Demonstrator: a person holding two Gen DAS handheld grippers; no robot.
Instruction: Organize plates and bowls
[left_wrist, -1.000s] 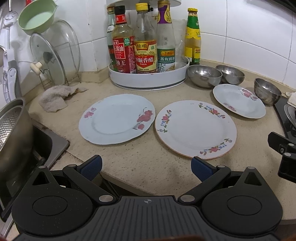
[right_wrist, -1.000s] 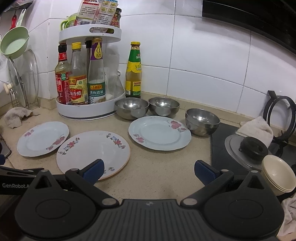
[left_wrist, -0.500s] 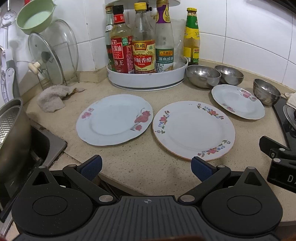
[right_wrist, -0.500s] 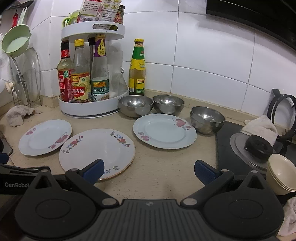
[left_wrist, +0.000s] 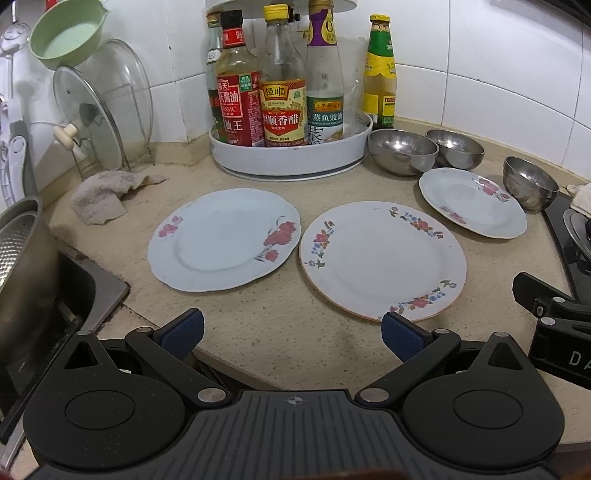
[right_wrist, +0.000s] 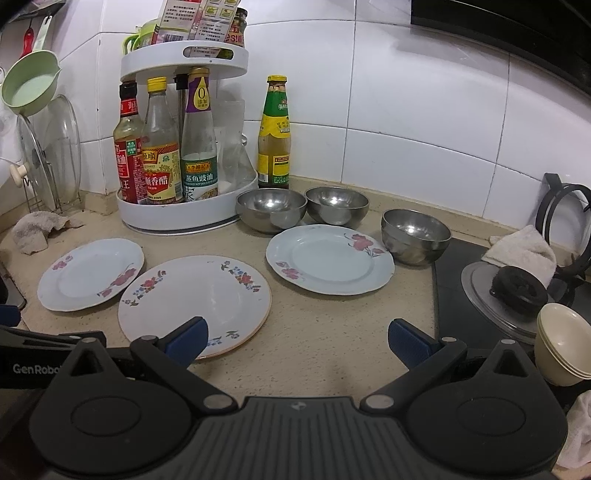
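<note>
We are holding both the left gripper (left_wrist: 291, 328) and the right gripper (right_wrist: 295, 338) low over the table (left_wrist: 280, 328), jaws spread apart and gripping nothing. At twelve o'clock of the left one, two plates are lying just beside each other: the rose plate (left_wrist: 223, 238) and the larger flowered plate (left_wrist: 382, 258). A third plate (right_wrist: 330, 258) is sitting at one o'clock, steel bowls (right_wrist: 271, 208) ringing its far edge. The bottle carousel (left_wrist: 291, 155) is standing behind. Only the right view is showing the cream bowls (right_wrist: 561, 343) stacked at three o'clock on the stove (right_wrist: 480, 317).
</note>
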